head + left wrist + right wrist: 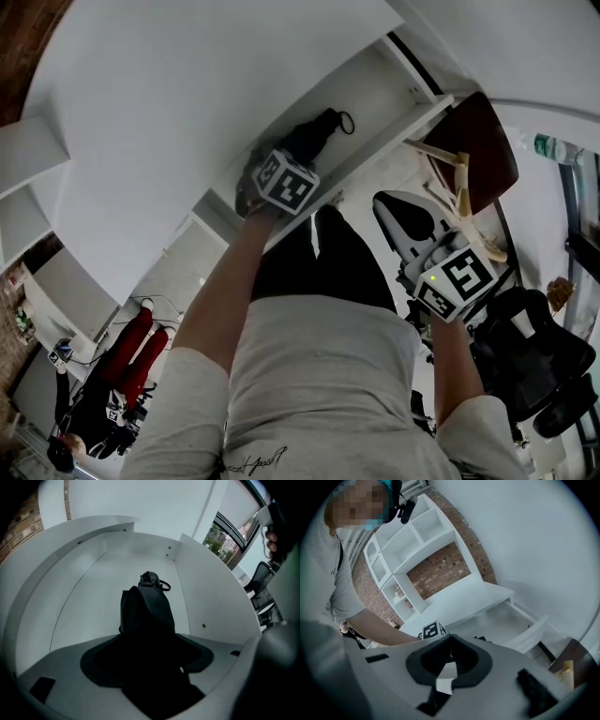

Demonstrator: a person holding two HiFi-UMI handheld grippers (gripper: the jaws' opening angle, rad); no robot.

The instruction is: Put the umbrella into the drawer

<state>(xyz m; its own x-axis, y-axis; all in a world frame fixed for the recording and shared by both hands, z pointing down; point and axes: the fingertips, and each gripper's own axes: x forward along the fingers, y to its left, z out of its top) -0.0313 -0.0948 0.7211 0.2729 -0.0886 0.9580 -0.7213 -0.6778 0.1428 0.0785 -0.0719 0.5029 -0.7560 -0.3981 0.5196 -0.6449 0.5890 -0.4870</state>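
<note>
— Inside the white drawer (380, 80), where was the black umbrella (317, 133)?
— We saw it lying between our left gripper's (281, 176) wide-apart jaws; our right gripper (450, 641), nearer us, was closed and empty.

Three cameras around one white drawer (380, 89)

The head view looks steeply down on the drawer from high up, past the person's (319, 375) own chest and arms. The left gripper view sits right over the drawer, very near, and looks down into it. The right gripper view is farther off, beside the drawer, and looks across at it. All three see inside the drawer. The head view and the left gripper view both see the black umbrella (314, 136) in it.
</note>
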